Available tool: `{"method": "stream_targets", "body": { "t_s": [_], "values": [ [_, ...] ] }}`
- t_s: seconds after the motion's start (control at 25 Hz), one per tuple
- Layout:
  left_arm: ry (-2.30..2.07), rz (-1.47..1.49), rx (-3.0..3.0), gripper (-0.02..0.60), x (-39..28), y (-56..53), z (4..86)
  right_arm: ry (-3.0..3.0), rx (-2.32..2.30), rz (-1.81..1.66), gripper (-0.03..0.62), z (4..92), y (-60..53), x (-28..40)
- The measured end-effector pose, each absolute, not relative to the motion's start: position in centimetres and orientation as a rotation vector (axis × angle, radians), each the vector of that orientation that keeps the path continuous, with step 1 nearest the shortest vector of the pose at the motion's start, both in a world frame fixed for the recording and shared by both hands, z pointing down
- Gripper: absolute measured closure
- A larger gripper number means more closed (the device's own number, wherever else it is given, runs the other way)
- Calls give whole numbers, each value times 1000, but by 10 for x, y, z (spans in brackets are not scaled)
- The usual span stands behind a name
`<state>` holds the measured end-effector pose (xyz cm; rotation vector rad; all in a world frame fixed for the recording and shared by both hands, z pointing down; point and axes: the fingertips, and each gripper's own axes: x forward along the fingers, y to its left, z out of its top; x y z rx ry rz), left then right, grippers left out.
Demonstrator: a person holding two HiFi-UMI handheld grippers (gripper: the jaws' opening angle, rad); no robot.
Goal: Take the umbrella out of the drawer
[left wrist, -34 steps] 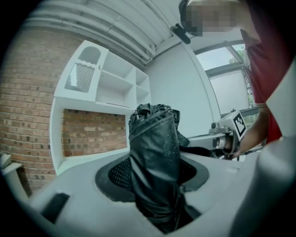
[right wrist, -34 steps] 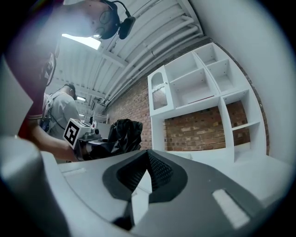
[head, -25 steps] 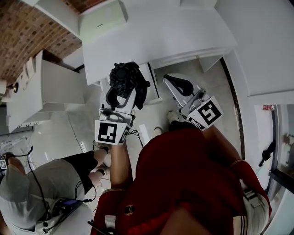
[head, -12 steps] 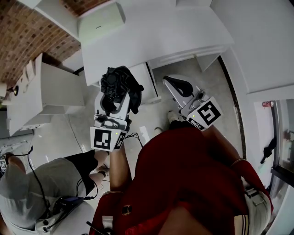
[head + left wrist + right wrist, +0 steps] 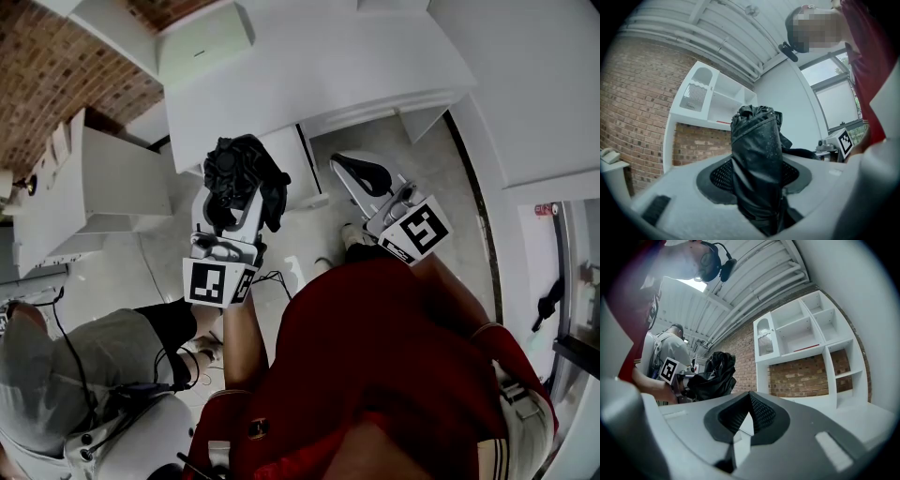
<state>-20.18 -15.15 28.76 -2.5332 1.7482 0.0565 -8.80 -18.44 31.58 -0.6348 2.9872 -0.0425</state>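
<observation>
Carries a pale box [image 5: 202, 44] at the left end of the white surface [image 5: 319, 84]. Holds a thin red item [image 5: 806, 348] in one compartment of the white shelf unit [image 5: 761, 366]. Shows pale floor [image 5: 122, 281] beneath.

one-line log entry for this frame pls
left gripper: shut on umbrella | umbrella: black, folded, held in the air | right gripper: shut, empty | stage: umbrella in hand

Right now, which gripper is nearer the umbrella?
Left. The left gripper grips the umbrella between its jaws; the right gripper is beside it, apart, shut and empty.
</observation>
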Motion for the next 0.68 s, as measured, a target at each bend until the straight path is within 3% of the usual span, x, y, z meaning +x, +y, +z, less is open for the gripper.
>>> {"method": "stream_targets", "body": {
  "t_s": [0.68],
  "values": [
    [1736,60,-2538,357,-204,-151,291,2989,-647,-30,583,318,-183,-88]
  ]
}}
